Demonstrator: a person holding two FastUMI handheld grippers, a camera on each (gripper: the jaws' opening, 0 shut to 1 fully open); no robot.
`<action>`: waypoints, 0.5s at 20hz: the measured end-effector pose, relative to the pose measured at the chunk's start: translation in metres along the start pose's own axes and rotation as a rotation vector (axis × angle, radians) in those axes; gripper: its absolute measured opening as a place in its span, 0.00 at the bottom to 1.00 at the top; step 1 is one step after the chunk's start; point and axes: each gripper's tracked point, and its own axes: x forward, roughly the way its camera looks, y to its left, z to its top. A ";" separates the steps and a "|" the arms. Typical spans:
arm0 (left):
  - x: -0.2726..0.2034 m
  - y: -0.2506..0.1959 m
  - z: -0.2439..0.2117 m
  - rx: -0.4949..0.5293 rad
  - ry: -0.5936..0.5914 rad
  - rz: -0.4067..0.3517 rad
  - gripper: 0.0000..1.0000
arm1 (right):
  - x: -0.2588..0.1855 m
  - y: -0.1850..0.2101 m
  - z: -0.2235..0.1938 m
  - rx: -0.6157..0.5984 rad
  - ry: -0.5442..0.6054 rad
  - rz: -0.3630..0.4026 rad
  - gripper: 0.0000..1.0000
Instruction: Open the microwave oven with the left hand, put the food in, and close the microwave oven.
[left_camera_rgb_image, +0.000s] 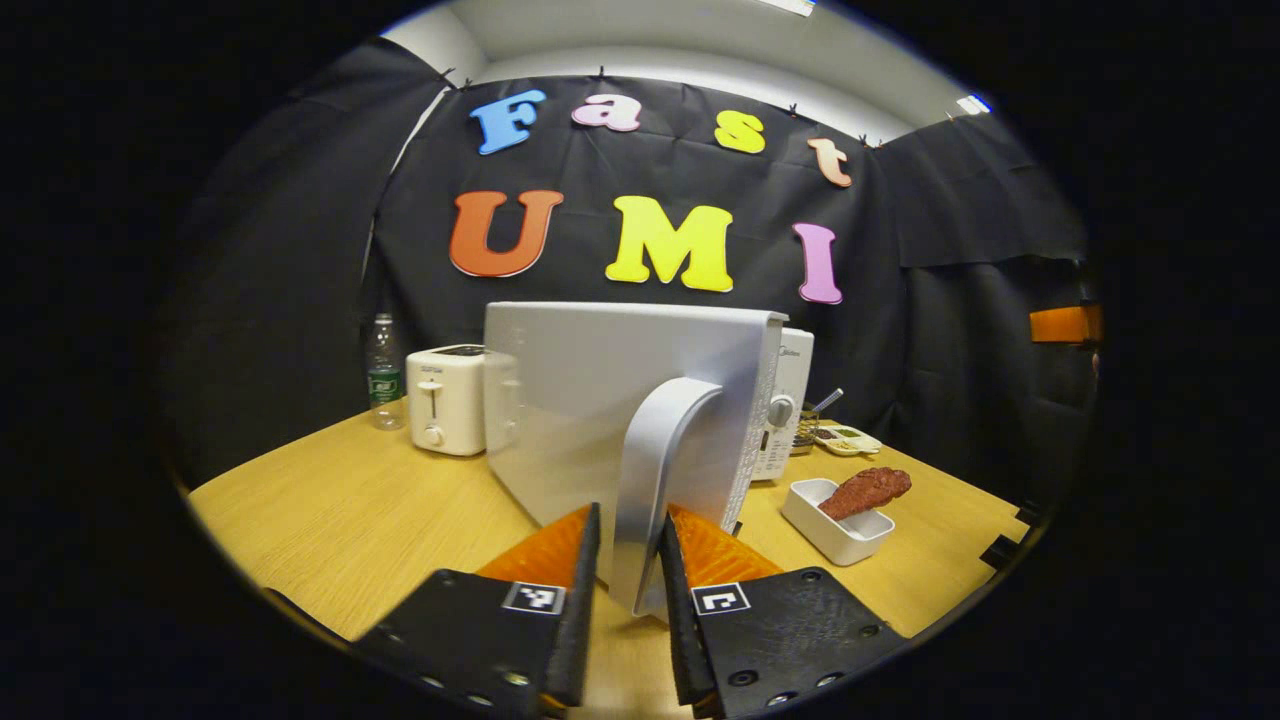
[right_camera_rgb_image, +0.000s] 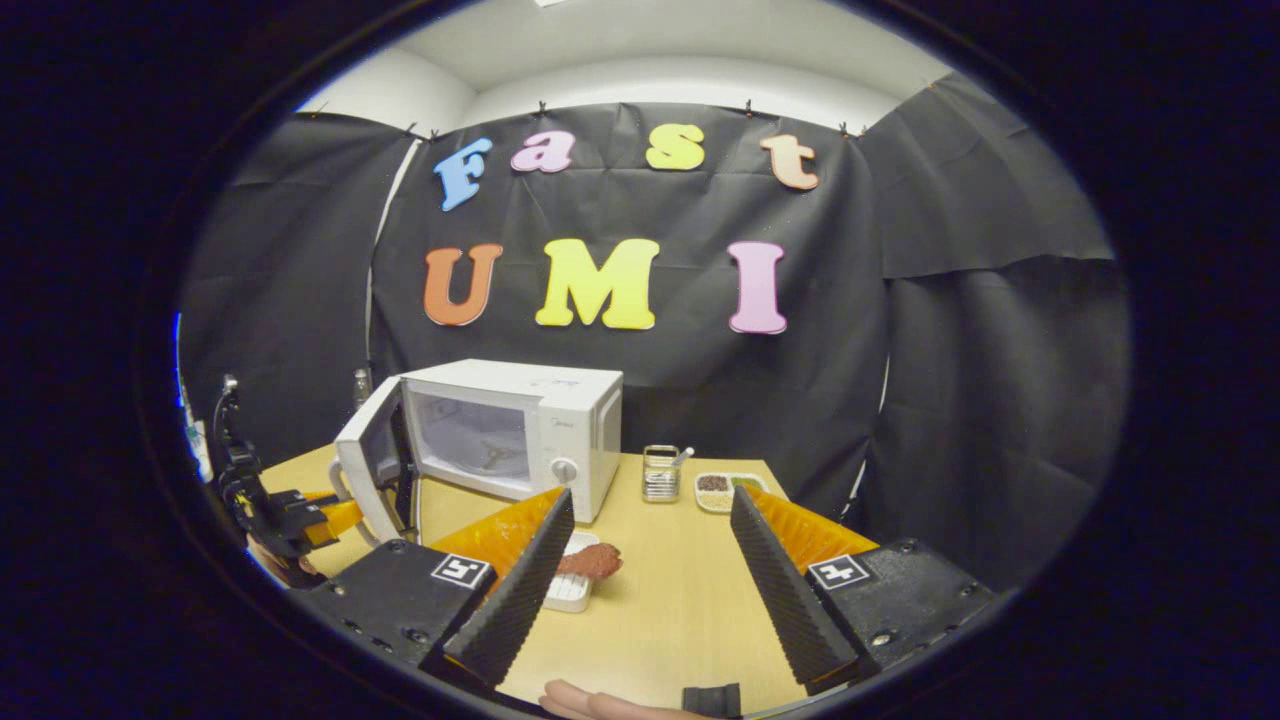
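Tabletop w/ microwave door ajar — left tool pinching handle; right tool spread.

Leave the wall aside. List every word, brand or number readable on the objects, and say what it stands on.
microwave: brand mark above the knob, too small to read.
water bottle: green label, blurred.
toaster: small mark near the top, unreadable.
Nothing here reads clearly.

Staged kitchen corner in a recording booth, walls draped in black cloth, microwave, toaster, water bottle set on wooden table
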 end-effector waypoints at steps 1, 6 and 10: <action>-0.009 0.018 -0.002 -0.003 0.002 0.056 0.47 | 0.001 0.002 -0.004 -0.003 0.005 0.007 1.00; -0.076 0.084 0.013 -0.048 -0.036 0.185 0.94 | -0.002 0.011 -0.017 0.006 0.023 0.023 1.00; -0.091 0.105 0.017 -0.066 -0.023 0.214 0.94 | 0.002 0.011 -0.019 0.016 0.038 0.012 0.94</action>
